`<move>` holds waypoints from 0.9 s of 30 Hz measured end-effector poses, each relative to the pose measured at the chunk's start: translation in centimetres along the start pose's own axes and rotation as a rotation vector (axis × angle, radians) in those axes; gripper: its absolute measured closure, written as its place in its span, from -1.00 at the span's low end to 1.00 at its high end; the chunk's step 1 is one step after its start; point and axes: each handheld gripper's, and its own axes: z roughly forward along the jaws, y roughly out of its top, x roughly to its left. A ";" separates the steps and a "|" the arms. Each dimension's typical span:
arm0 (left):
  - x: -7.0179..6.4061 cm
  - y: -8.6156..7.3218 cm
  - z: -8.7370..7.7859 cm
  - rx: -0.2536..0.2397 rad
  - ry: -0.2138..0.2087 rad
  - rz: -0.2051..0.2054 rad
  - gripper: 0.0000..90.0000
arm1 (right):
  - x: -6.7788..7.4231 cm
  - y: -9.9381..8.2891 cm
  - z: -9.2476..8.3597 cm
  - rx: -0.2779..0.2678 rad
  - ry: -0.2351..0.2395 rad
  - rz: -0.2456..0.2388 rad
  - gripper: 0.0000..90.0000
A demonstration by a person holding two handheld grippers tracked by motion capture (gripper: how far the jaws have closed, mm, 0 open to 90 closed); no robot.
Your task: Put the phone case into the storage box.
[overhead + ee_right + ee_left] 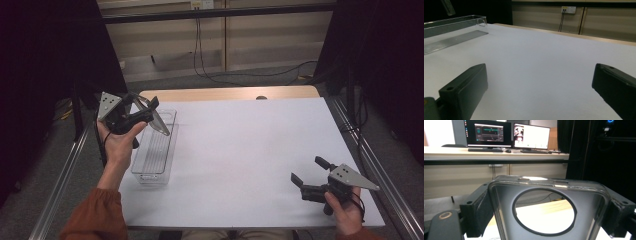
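A grey translucent phone case (161, 124) with a large round camera cut-out is clamped between the jaws of my left gripper (150, 111), raised and tilted above a clear plastic bin (150, 171) at the table's left. In the left gripper view the case (544, 185) spans the gap between both black pads (480, 212), its cut-out facing forward. My right gripper (310, 172) rests low near the front right corner, jaws wide apart with nothing between them (539, 92).
The white table top (250, 145) stretches between the two grippers, with a wooden strip along its far edge. The clear bin (454, 21) looks empty. Metal rails run along both table sides. Monitors (506, 135) stand on a far desk.
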 end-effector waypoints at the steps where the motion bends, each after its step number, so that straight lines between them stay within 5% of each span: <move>1: 0.1 0.0 0.2 0.006 0.012 0.009 -0.70 | 0.0 0.0 0.0 0.000 0.000 0.000 -1.00; 11: 0.5 -0.7 1.6 0.033 0.028 0.029 -0.70 | 0.1 0.0 0.0 0.001 0.004 -0.003 -1.00; 27: 1.2 -1.3 3.5 0.005 0.082 0.044 -0.70 | 0.1 -0.1 0.1 0.006 0.005 -0.001 -1.00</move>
